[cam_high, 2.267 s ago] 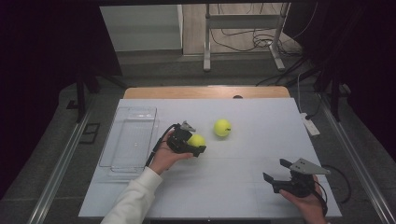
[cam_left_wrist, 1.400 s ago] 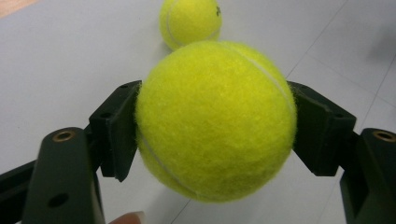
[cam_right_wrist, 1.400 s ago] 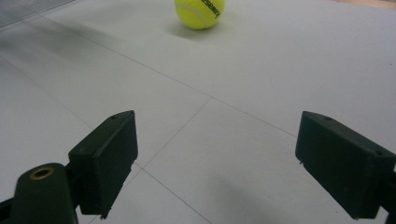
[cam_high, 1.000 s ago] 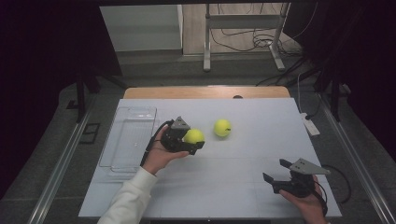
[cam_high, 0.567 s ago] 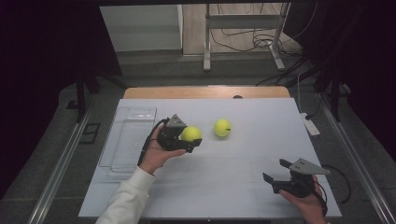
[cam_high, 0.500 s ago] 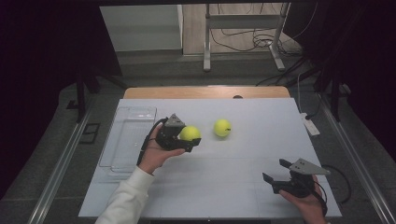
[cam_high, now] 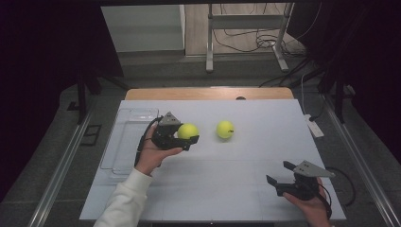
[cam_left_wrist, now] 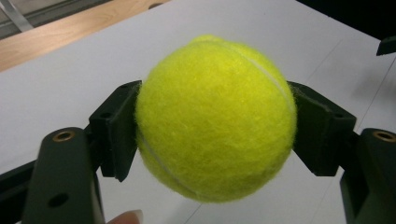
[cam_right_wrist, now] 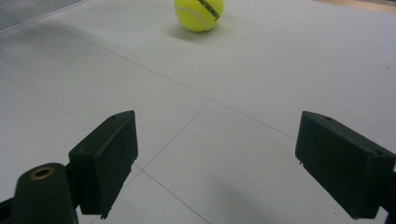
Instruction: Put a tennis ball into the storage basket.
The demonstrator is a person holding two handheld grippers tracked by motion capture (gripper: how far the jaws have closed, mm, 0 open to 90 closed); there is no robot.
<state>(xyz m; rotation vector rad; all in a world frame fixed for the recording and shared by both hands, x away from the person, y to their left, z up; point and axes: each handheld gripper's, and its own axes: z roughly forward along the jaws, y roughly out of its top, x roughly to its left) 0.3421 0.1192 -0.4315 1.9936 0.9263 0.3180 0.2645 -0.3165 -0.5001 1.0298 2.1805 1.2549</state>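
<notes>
White tabletop (cam_high: 213, 189) with thin seam lines, dark room around it, wooden strip along the far edge (cam_high: 203, 93) and cables on the floor beyond.

Nearest, at about 4 o'clock on the tabletop in the high view: right tongs (cam_high: 279, 178) in the person's right hand (cam_high: 312, 208), low over the surface near the front right corner. Released, jaws standing wide apart with nothing between them; the right gripper view shows bare tabletop in the gap (cam_right_wrist: 212, 154), pointing toward the loose ball.

At about 9 o'clock: left tongs (cam_high: 189, 138) in the left hand (cam_high: 152, 155), white sleeve (cam_high: 125, 201) coming in from the bottom edge. Clenched on a yellow tennis ball (cam_high: 187, 131); in the left gripper view (cam_left_wrist: 212, 140) both pads press the ball (cam_left_wrist: 215, 116) on opposite sides (felt bulges past the pads, seam visible). Ball appears lifted off the tabletop, held roughly level.

Just left of that hand, at 9 to 10 o'clock: clear plastic tray (cam_high: 124, 142) lying flat near the left edge.

Farther, around 12 to 1 o'clock: second tennis ball (cam_high: 225, 129) resting on the tabletop, near the held ball but apart from it. Seen from the right tongs it sits at the top of the view (cam_right_wrist: 199, 14), black print on it.
</notes>
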